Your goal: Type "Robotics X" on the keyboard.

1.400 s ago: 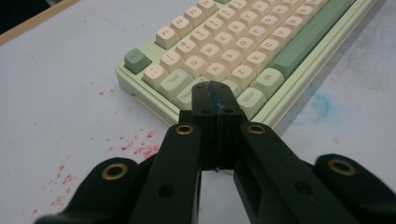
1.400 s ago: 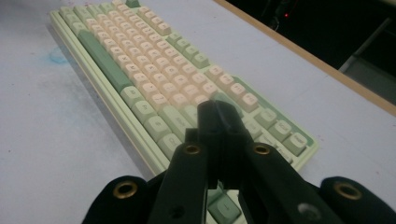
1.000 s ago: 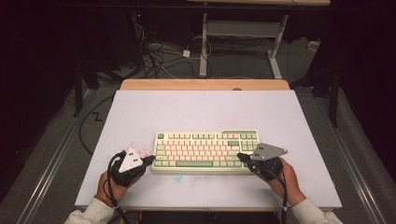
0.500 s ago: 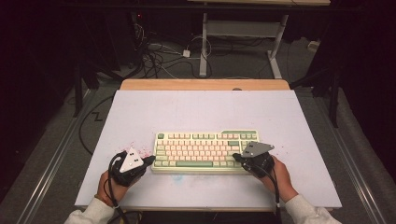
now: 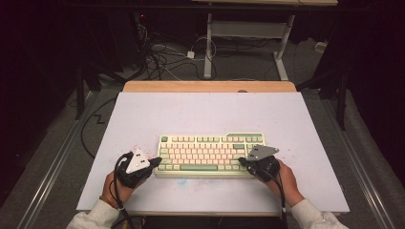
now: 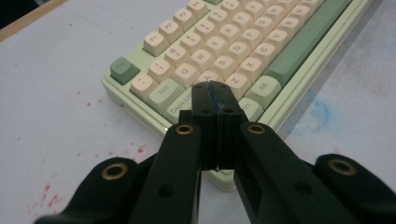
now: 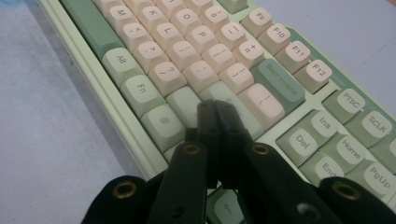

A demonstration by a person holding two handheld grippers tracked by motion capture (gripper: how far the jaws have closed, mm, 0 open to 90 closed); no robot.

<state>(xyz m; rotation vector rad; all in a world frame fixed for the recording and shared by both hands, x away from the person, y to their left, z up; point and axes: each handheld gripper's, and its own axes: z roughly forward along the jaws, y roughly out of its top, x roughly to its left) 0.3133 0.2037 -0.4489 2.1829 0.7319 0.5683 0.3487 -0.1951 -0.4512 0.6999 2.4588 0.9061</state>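
Observation:
A pale green keyboard [image 5: 210, 155] with cream and green keys lies on the white table top [image 5: 205, 114], near its front edge. My left gripper [image 5: 156, 162] is shut and empty, its tips at the keyboard's [image 6: 219, 51] left front corner, over the Caps Lock and Shift keys; the left gripper view shows the jaws [image 6: 215, 95] pressed together. My right gripper [image 5: 242, 162] is shut and empty too, its tips over the keyboard's [image 7: 196, 56] right front part. In the right gripper view the closed jaws [image 7: 215, 112] hover above the keys near Enter and Shift.
Red specks [image 6: 112, 151] and a blue smudge [image 6: 320, 114] stain the table beside the keyboard. A wooden strip [image 5: 210, 86] edges the table's far side. Beyond it, cables [image 5: 167, 55] and a desk frame [image 5: 248, 33] stand on the dark floor.
My right gripper has shifted left, from beside the keyboard's right end to over its right front keys. The left gripper has stayed put.

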